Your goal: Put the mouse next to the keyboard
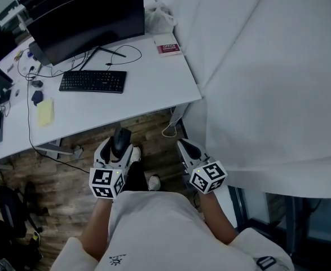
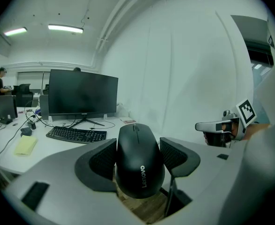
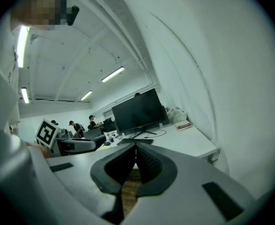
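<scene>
Head view — mouse between left gripper fingers, right gripper fingers together — wood floor below, white desk ahead.

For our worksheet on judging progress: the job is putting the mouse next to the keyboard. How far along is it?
Done: the mouse is clamped in the left tongs. In hand: it hangs over the wooden floor, short of the desk. Left: carry it to the keyboard and set it down beside it. The right tongs are shut, empty.
</scene>
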### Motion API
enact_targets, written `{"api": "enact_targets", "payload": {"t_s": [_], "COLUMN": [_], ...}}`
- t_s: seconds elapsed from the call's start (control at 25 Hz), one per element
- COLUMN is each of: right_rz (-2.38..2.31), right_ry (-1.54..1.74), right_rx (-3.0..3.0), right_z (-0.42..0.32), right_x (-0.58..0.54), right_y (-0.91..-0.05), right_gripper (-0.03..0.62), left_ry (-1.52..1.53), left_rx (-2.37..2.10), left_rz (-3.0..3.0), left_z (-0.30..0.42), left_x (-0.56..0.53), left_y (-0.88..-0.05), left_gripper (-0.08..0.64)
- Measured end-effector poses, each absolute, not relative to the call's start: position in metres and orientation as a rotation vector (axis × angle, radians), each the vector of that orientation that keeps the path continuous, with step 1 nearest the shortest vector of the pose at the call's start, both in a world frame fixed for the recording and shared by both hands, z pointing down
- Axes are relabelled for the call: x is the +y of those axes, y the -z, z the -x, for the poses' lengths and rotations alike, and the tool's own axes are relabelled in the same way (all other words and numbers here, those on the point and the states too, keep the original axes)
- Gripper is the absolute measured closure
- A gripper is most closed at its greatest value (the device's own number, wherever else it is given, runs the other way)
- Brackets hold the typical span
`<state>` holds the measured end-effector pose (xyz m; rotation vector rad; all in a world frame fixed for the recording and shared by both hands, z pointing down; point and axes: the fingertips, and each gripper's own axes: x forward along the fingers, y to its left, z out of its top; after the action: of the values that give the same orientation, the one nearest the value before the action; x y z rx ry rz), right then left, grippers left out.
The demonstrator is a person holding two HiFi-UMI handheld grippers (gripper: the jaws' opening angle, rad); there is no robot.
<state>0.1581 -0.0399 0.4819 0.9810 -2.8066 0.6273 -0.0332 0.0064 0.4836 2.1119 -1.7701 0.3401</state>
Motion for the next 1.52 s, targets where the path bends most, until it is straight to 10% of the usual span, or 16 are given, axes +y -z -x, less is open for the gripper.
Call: {"api": "enact_targets", "payload": {"t_s": [1.52], "right_rz": [-1.042], "right_ry": [-0.607], "right_rx": [-2.689], "right_z": [-0.033], "right_x": [-0.188], "right_y": [-0.504], "right_gripper": [0.574], "left_ry": [-0.414], "left_rx": [-1.543], "left_rz": [-2.202], "left_z": [0.122], "left_x": [-0.179], "left_y": [-0.528], "left_gripper": [0.263]}}
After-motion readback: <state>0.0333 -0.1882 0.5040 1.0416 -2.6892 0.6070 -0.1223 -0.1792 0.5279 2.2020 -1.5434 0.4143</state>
